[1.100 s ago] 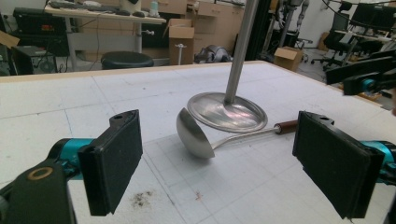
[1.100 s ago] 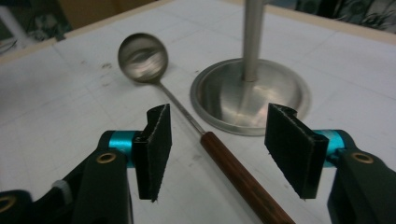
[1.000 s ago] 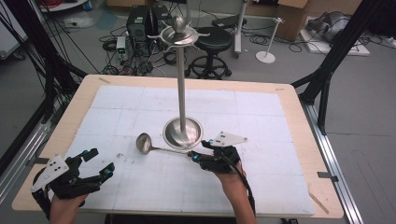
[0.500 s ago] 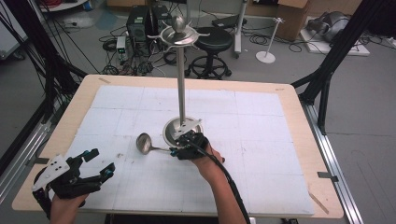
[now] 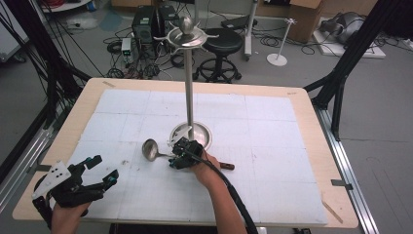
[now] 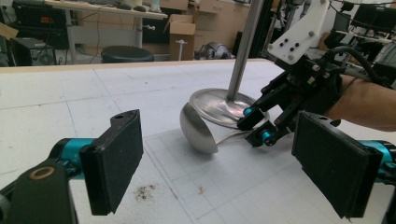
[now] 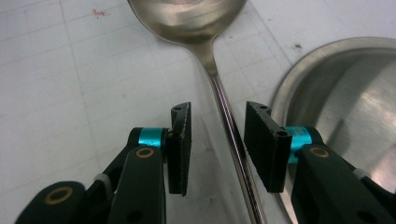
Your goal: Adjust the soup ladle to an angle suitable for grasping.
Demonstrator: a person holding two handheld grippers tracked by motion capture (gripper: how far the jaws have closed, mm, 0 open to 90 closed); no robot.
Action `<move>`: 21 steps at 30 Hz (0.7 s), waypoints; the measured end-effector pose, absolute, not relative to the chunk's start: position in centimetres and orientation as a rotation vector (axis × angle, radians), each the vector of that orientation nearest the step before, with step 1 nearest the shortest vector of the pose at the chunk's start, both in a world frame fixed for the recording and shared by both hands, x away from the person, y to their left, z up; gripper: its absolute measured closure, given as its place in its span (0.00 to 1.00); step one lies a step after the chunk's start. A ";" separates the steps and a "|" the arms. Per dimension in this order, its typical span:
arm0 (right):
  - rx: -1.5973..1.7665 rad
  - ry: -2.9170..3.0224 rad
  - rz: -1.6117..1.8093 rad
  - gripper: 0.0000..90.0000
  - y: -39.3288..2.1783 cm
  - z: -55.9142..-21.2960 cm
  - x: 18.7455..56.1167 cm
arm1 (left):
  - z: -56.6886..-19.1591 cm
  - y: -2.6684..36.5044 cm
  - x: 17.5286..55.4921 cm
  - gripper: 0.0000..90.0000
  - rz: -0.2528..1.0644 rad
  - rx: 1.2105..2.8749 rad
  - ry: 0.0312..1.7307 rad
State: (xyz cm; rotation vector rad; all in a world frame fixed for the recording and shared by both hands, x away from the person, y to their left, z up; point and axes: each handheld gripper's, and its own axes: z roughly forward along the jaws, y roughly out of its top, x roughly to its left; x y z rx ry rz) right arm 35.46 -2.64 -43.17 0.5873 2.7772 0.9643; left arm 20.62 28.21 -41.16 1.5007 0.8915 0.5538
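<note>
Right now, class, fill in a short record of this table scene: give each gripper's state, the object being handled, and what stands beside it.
left gripper: open, holding nothing, near table's front left corner
right gripper: open, jaws either side of the ladle handle
shiny steel ladle: lying on the white mat, bowl to the left
tall steel stand: upright, round base right beside the ladle handle

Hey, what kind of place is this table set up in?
Likely a lab or workshop: cables sprawl across the floor by electronics boxes, a rolling stool stands behind the table, and cardboard boxes sit beyond.
</note>
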 end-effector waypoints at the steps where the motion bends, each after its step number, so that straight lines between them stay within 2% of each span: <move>1: 0.588 2.778 0.970 0.70 -2.5 -43.2 35.6 | -41.2 28.2 20.6 0.19 0.553 1.499 0.893; 9: 0.549 2.812 0.984 0.82 -2.2 -43.2 36.2 | -41.2 28.5 20.6 0.19 0.551 1.487 0.905; 11: 0.547 2.816 0.991 0.89 -2.2 -43.2 36.2 | -41.2 28.6 20.6 0.19 0.550 1.487 0.905; 21: 0.482 2.867 0.992 0.94 -2.0 -43.1 35.7 | -41.2 28.7 20.6 0.19 0.548 1.480 0.912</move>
